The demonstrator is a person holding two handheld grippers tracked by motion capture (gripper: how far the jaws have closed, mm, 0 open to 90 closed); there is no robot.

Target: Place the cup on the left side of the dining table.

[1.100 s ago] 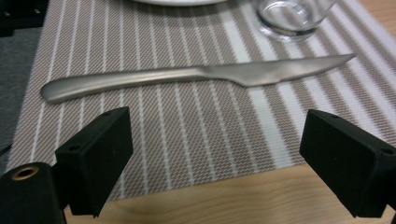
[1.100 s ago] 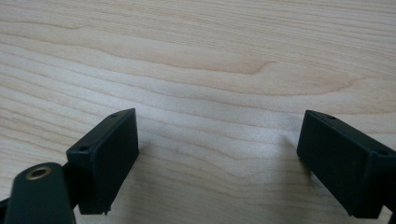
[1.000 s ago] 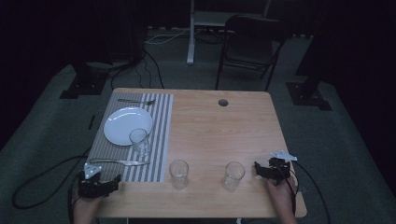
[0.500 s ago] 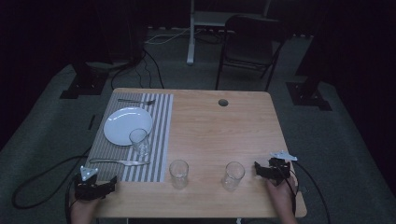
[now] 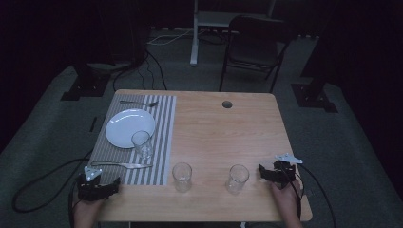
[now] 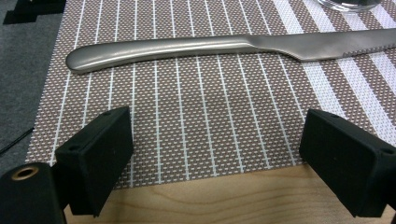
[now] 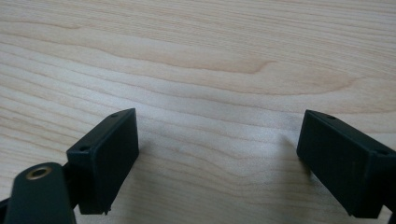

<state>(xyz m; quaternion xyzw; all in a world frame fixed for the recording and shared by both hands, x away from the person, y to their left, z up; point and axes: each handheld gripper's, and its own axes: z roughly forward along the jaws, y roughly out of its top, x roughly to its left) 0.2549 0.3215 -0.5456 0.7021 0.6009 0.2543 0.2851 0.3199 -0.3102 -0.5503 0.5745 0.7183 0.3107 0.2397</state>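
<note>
My left gripper (image 5: 113, 186) rests at the table's near left corner, open, with nothing between its jaws. In the left gripper view, the left gripper (image 6: 217, 133) hovers over the near edge of the striped placemat (image 6: 196, 121). A steel knife (image 6: 187, 46) lies crosswise just beyond the jaws. My right gripper (image 5: 263, 172) sits near the front right edge, pointing left toward a clear glass (image 5: 236, 178). Seen from the right gripper view, the right gripper (image 7: 217, 128) is open over bare wood (image 7: 201, 56).
On the placemat (image 5: 161, 137) lie a white plate (image 5: 129, 127), a fork (image 5: 138, 102), a knife (image 5: 122, 165) and a glass (image 5: 141, 144). Another glass (image 5: 182, 176) stands on the wood. A cable hole (image 5: 227, 104) is at the back. A chair (image 5: 252, 42) stands behind the table.
</note>
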